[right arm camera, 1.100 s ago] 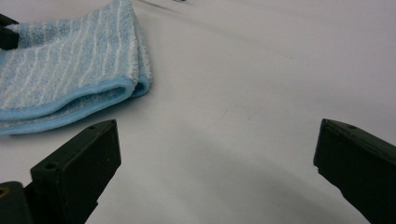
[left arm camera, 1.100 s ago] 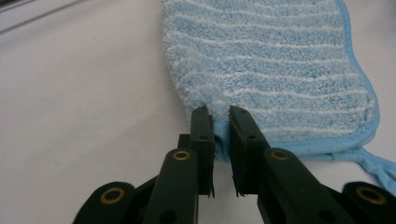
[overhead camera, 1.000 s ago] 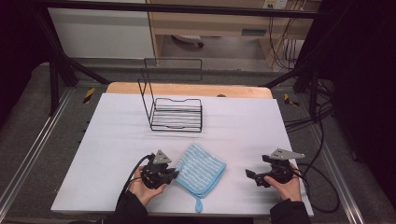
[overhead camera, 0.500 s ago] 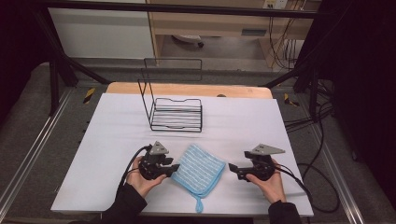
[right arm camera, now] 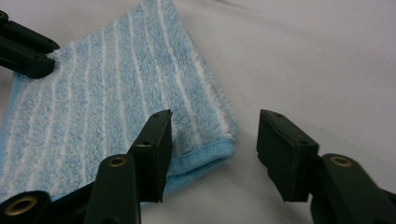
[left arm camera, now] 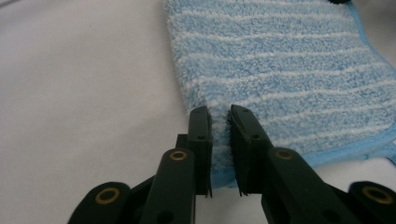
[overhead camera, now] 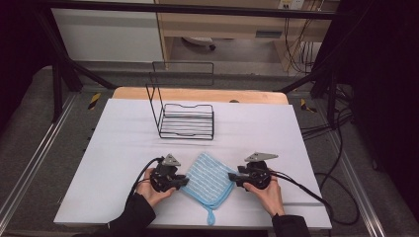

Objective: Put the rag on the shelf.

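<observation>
Two hand-held grippers at cloth [overhead camera: 208,178] corners: left hand-held gripper [left arm camera: 219,122] pinches one; right hand-held gripper [right arm camera: 212,140] gapes astride another (presumably for lifting).

cloth [overhead camera: 210,178] between grippers, rack [overhead camera: 187,121] behind

Low in the high view, the left gripper [overhead camera: 182,181] sits left of centre in the person's left hand [overhead camera: 150,190], and in the left gripper view its fingers [left arm camera: 201,135] stand almost together at the bottom centre, pinched on the near edge of a blue striped cloth [left arm camera: 289,79]. The right gripper [overhead camera: 232,177] sits right of centre in the right hand [overhead camera: 267,192], pointing toward the frame's middle. In the right gripper view its fingers [right arm camera: 156,144] are spread wide, with a corner of the cloth lying between them, nearer the finger on the left.
</observation>
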`<state>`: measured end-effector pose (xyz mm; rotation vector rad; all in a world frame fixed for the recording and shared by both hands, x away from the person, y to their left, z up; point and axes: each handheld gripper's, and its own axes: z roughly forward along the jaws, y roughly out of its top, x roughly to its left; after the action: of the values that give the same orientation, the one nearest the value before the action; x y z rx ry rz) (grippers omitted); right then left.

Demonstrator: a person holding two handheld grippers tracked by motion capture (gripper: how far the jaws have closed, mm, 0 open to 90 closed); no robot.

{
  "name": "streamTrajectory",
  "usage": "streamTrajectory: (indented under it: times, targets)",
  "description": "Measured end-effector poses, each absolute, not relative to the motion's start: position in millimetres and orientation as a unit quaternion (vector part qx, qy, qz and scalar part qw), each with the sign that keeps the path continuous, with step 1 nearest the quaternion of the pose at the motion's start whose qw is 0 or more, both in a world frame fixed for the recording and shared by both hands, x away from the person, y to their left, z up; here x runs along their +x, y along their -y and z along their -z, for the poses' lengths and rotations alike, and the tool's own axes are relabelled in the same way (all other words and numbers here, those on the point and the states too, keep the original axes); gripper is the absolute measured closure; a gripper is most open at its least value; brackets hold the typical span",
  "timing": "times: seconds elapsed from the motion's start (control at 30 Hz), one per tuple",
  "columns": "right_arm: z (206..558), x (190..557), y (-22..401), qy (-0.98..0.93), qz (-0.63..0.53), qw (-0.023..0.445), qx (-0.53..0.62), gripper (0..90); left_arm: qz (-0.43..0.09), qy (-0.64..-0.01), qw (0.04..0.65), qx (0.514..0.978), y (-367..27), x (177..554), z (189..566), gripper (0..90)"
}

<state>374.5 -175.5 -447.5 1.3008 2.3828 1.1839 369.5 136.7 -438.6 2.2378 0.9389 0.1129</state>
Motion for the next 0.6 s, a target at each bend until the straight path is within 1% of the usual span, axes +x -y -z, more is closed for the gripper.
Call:
streamTrajectory:
  times: [0.1,0.23,0.27,0.3,0.43,0.6]
  targets:
    - [451,375,174,-0.806,-0.393,0.083,0.436,52.3,-0.045,-0.364,0.347,0.863,-136,368,439,80.3]
    - [452,375,172,-0.806,-0.394,0.071,0.435,60.4,-0.052,-0.366,0.343,0.863,-134,365,438,83.2]
    - [453,375,171,-0.802,-0.397,0.064,0.441,65.6,-0.052,-0.368,0.343,0.863,-134,365,438,84.0]
    - [453,375,171,-0.802,-0.397,0.064,0.441,65.6,-0.052,-0.370,0.343,0.862,-134,365,437,84.0]
    - [452,375,170,-0.796,-0.404,0.053,0.447,75.8,-0.054,-0.374,0.342,0.860,-134,360,435,84.7]
    - [447,381,164,-0.808,-0.402,0.049,0.428,80.0,-0.060,-0.370,0.341,0.862,-137,349,433,84.8]
